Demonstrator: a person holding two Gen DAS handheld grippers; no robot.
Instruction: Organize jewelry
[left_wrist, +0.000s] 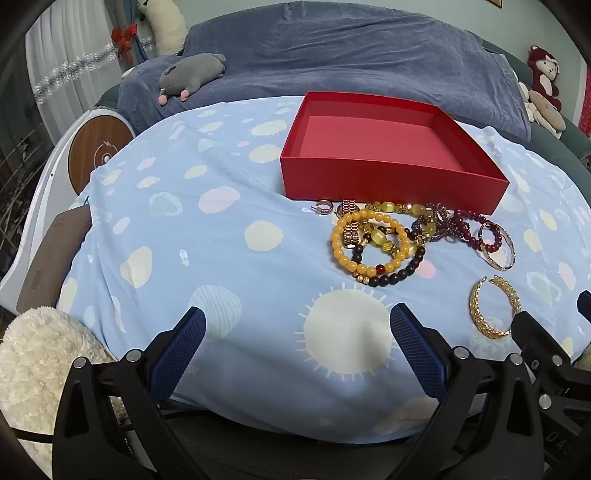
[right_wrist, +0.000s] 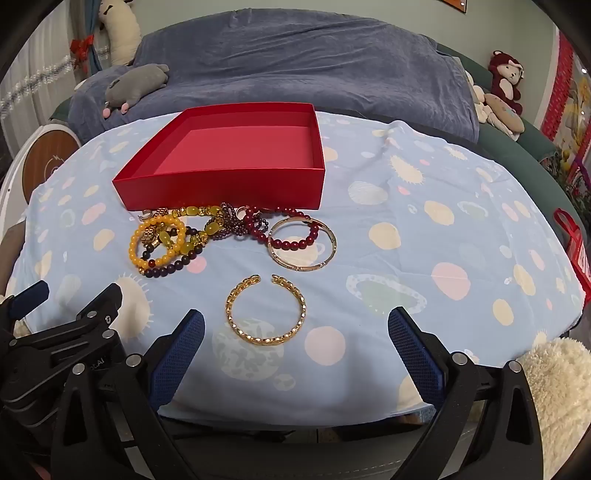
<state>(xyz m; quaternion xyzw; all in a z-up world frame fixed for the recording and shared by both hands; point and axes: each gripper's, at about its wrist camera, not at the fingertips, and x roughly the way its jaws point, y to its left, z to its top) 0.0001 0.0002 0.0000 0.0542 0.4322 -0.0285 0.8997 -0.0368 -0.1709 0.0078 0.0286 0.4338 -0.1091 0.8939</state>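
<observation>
Nearest the right gripper, just before its wide-open, empty jaws, a gold cuff lies flat on the cloth; it is judged light, stiff and slippery, best pinched across its band. The left gripper is likewise spread and empty. The box stands far behind the beads.

Your left tongs and right tongs match: black plastic frames with triangular cut-outs, silver round screw heads, and blue ribbed pads on the fingers.
</observation>
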